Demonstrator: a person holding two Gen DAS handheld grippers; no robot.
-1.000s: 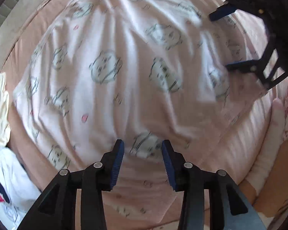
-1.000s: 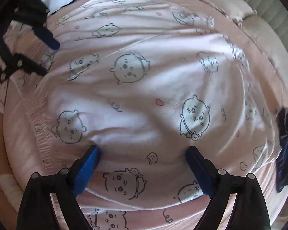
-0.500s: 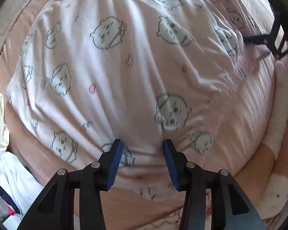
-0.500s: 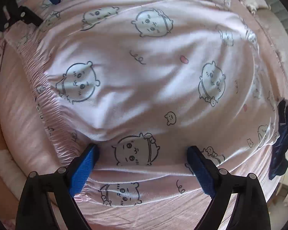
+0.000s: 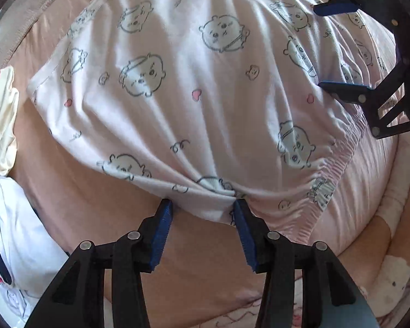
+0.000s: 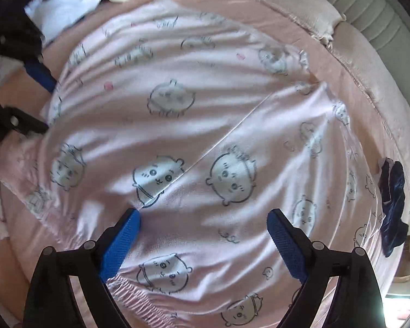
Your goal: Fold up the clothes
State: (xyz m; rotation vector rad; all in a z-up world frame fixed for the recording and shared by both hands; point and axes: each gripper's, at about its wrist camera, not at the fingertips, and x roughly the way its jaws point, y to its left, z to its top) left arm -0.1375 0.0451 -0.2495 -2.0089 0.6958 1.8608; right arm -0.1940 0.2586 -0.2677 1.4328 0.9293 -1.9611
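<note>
A pale pink garment [image 5: 205,87] printed with cartoon faces lies spread on a pink sheet [image 5: 90,205], its gathered elastic waistband [image 5: 339,161] at the right. My left gripper [image 5: 201,207] points down at the garment's near edge. Its jaws are opening, a puckered bit of hem lies between the tips, and the pads do not press on it. In the right wrist view the garment [image 6: 177,125] shows a diagonal fold edge. My right gripper [image 6: 203,214] hovers wide open over it, holding nothing. Each gripper appears in the other's view: the right gripper [image 5: 328,49], the left gripper [image 6: 41,101].
A pile of white, cream and pink clothes [image 5: 11,205] sits at the sheet's left edge, also seen as the pile [image 6: 76,2]. A dark blue item [image 6: 393,205] lies at the right. A beige cushion [image 6: 355,43] borders the far side.
The left gripper has moved to the garment's near edge and its jaws stand wider. The right gripper has slid across the garment, and a diagonal fold edge now lies under it.
</note>
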